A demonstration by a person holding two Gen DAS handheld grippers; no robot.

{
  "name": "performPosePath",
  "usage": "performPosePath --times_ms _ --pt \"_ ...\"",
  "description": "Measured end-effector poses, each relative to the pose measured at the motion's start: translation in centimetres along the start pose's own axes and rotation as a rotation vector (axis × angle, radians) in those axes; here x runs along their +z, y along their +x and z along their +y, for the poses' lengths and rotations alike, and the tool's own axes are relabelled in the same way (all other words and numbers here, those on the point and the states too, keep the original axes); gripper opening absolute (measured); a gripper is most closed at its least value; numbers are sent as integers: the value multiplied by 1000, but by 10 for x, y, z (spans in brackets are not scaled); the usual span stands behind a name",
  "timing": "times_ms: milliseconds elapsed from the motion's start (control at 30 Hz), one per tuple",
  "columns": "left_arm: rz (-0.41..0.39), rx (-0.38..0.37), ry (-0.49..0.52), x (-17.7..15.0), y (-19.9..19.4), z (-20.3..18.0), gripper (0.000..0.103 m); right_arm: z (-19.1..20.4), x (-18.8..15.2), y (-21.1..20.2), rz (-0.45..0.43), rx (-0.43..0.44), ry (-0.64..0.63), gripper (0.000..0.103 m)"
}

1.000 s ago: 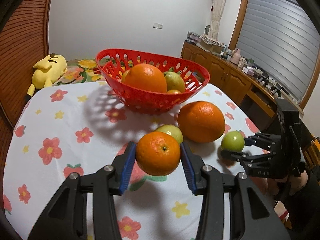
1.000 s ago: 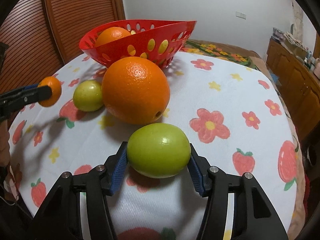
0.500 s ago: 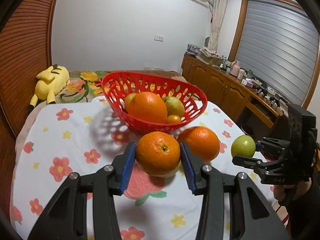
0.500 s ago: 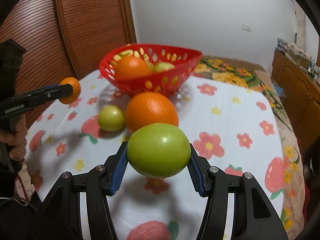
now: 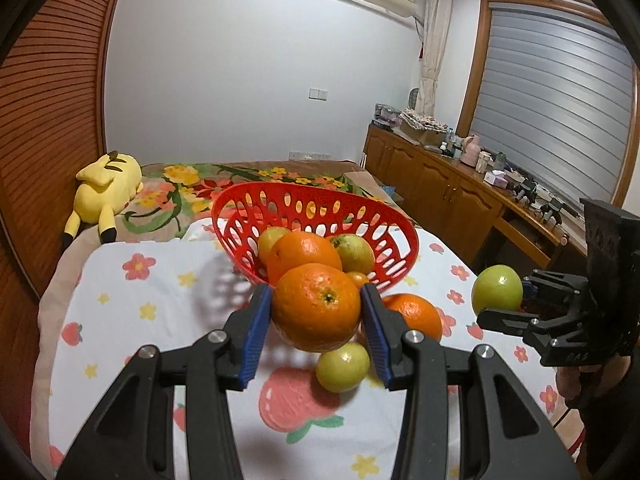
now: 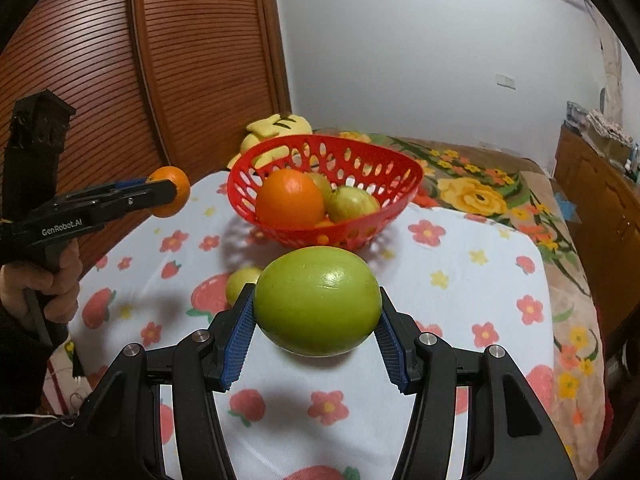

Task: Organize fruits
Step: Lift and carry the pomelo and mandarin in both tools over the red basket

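Observation:
My left gripper (image 5: 317,310) is shut on a small orange (image 5: 317,306), held in the air just short of the red basket (image 5: 384,216). My right gripper (image 6: 316,302) is shut on a green fruit (image 6: 318,300), also lifted above the table. The basket (image 6: 372,156) holds a big orange (image 6: 289,198) and green fruits. On the flowered cloth below lie a large orange (image 5: 416,314) and a small green fruit (image 5: 342,366). The right gripper (image 5: 502,304) with its green fruit (image 5: 497,288) shows at the right of the left wrist view; the left gripper (image 6: 176,192) with its orange (image 6: 170,190) shows at the left of the right wrist view.
The round table (image 5: 132,320) carries a white cloth with flowers and strawberries. A yellow plush toy (image 5: 106,184) lies on a flowered bed behind it. A wooden sideboard (image 5: 440,188) with clutter runs along the right. A slatted wooden wall (image 6: 192,60) stands at the left.
Both grippers have risen with their fruits, so the table and loose fruits now lie lower and farther away. The basket looks nearer level with both held fruits.

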State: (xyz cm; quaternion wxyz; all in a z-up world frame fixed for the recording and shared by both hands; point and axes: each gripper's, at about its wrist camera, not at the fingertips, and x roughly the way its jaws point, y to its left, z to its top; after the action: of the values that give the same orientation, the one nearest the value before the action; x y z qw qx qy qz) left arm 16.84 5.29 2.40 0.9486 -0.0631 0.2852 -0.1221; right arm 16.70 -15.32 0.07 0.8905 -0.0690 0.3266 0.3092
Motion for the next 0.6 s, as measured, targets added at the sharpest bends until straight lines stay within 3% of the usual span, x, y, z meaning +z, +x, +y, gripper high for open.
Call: performPosePath --times_ms 600 --pt "4 30 26 40 38 21 44 -23 66 45 17 6 -37 57"
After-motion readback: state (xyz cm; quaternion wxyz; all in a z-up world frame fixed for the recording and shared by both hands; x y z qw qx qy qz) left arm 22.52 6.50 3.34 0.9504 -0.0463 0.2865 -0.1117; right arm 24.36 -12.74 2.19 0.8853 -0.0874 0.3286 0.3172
